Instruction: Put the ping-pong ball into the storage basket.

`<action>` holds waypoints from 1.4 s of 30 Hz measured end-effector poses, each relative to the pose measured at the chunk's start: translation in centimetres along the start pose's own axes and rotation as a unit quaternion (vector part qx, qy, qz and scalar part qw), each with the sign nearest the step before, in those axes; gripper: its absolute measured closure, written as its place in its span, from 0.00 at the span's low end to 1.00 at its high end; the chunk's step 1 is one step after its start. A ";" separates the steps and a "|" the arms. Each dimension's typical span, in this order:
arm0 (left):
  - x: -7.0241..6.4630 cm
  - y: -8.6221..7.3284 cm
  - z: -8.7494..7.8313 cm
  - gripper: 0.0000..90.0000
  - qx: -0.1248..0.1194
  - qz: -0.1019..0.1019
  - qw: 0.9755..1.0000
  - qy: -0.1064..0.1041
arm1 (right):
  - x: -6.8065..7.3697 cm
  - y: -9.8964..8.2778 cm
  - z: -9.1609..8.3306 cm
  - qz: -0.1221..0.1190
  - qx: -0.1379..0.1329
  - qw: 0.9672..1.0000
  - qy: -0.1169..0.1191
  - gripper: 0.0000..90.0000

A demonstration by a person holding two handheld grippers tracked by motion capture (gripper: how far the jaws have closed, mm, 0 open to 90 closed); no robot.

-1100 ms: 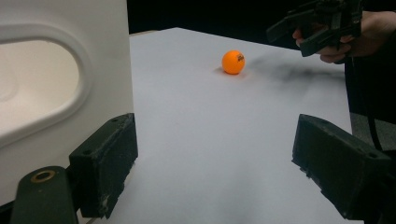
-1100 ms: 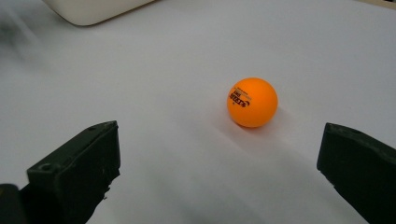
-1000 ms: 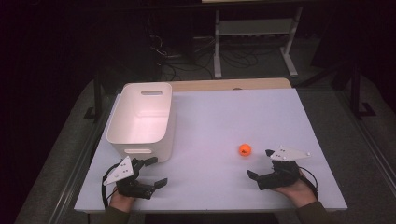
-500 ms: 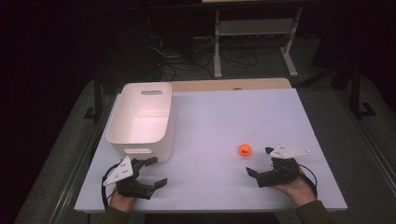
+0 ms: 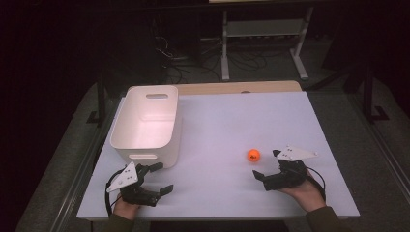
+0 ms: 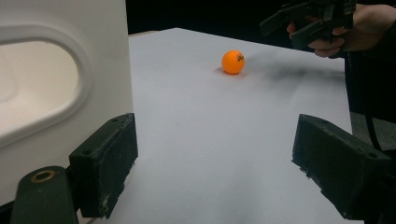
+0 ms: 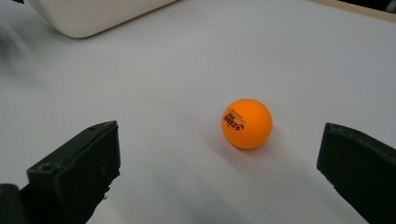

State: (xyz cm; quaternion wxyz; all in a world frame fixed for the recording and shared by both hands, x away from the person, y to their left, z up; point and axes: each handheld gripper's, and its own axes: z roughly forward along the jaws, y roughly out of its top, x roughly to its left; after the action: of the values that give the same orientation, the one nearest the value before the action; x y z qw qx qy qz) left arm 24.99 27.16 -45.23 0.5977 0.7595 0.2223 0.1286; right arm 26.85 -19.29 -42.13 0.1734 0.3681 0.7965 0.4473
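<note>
An orange ball [image 5: 253,154] lies on the white table [image 5: 232,121], right of centre toward the front. My right gripper [image 5: 266,164] is open just in front and to the right of it. In the right gripper view the ball [image 7: 246,123] sits a short way ahead between the wide-apart jaws [image 7: 219,172], touching neither. My left gripper [image 5: 162,178] rests open at the front left, just before the white bin [image 5: 150,121]. In the left gripper view the open gripper [image 6: 219,168] holds nothing, the ball [image 6: 233,62] is far ahead and the bin's handle wall [image 6: 56,93] is close at left.
The bin [image 7: 93,14] is open-topped, with nothing inside that I can see. A wooden strip [image 5: 237,88] runs along the table's far edge. A metal rack [image 5: 263,34] and cables stand on the dark floor beyond. The other hand with its gripper [image 6: 308,21] shows at top right.
The right gripper has crept slightly forward toward the ball. The ball, the bin and the left gripper have stayed where they were.
</note>
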 end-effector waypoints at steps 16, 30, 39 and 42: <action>0.0 0.0 0.0 0.16 -0.002 0.000 1.000 0.001 | -0.4 0.5 0.4 0.003 0.005 1.000 -0.001 0.00; 0.0 0.0 0.0 0.16 -0.003 -0.002 1.000 0.001 | -0.7 0.9 1.1 0.012 0.009 1.000 0.003 0.00; 0.0 0.0 -0.1 0.16 -0.004 -0.002 1.000 0.001 | -1.0 1.2 1.5 0.013 0.009 1.000 0.001 0.00; 0.0 0.0 -0.1 0.16 -0.004 -0.002 1.000 0.001 | -1.1 1.3 1.6 0.014 0.009 1.000 0.001 0.00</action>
State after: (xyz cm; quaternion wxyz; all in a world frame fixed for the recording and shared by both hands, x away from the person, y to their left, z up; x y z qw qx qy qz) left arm 24.98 27.24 -45.24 0.6007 0.7567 0.2237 0.1289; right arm 29.09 -18.71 -41.92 0.1633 0.3803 0.7955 0.4425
